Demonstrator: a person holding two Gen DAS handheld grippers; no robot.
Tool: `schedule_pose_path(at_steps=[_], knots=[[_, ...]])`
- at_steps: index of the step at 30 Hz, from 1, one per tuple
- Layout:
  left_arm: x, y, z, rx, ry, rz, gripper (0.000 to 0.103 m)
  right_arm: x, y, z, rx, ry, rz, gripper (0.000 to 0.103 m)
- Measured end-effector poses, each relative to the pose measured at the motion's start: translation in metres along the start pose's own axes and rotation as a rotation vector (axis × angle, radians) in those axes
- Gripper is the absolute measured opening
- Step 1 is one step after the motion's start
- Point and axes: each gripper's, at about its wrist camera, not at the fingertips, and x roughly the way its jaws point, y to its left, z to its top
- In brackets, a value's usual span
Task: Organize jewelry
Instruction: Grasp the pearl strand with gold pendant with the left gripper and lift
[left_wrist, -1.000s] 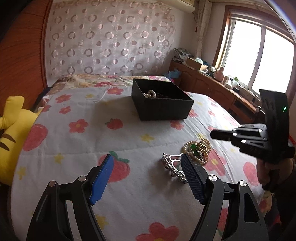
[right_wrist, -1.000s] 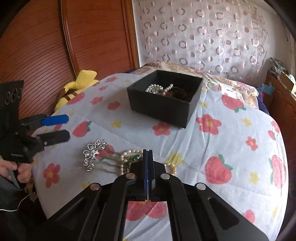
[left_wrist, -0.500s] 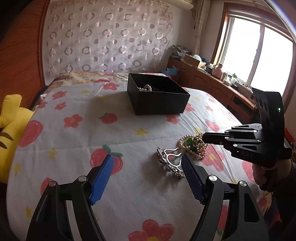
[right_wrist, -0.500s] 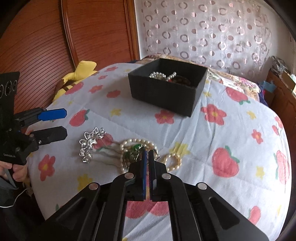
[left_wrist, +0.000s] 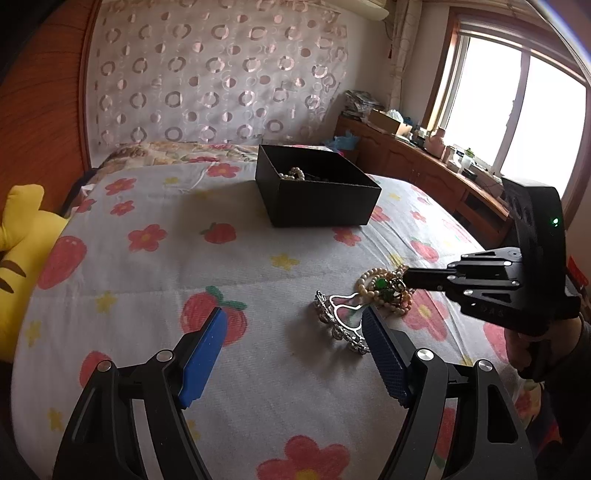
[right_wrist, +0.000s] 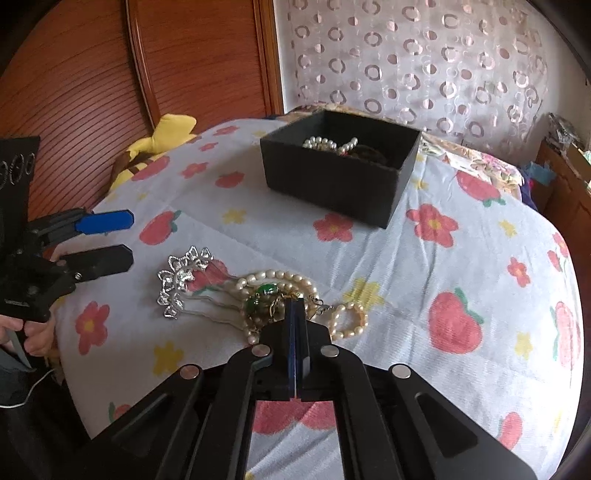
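Right tool pinched fully closed, tips at jewelry heap; grip on a strand not discernible. Left tool wide, empty, hairpin near its right pad. Black box at 12 o'clock, on bed. Advice: lift slowly, avoid dragging tangled pearls.

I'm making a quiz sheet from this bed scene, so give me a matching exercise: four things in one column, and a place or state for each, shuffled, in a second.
Things:
1. black box
2. silver tiara comb
3. left gripper
4. right gripper

Places or states:
A. jaws shut, tips at the bead pile
B. holds white pearls, sits far back on the bedspread
C. jaws open, nothing between them
D. lies flat beside the pearl and green bead pile

Pairs: 1-B, 2-D, 3-C, 4-A
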Motion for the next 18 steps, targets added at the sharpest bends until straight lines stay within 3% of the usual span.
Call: schedule_pose_path(at_steps=[10,12,14,16,18], knots=[[0.002,-0.016,0.006,0.031,0.005,-0.036,0.072,-0.041,-0.007,-0.007,-0.021,-0.062,-0.053,0.000],[0.006,-0.027,0.011,0.064,0.018,-0.070,0.059,-0.042,-0.012,-0.014,-0.012,-0.061,-0.068,0.001],[0.017,-0.039,0.016,0.089,0.060,-0.127,0.025,-0.041,-0.015,-0.021,0.007,-0.056,-0.073,0.001],[0.030,-0.052,0.020,0.123,0.097,-0.160,0.015,-0.039,-0.017,-0.027,0.020,-0.053,-0.077,0.001],[0.045,-0.064,0.024,0.166,0.126,-0.153,0.014,-0.037,-0.018,-0.031,0.036,-0.055,-0.073,0.001]])
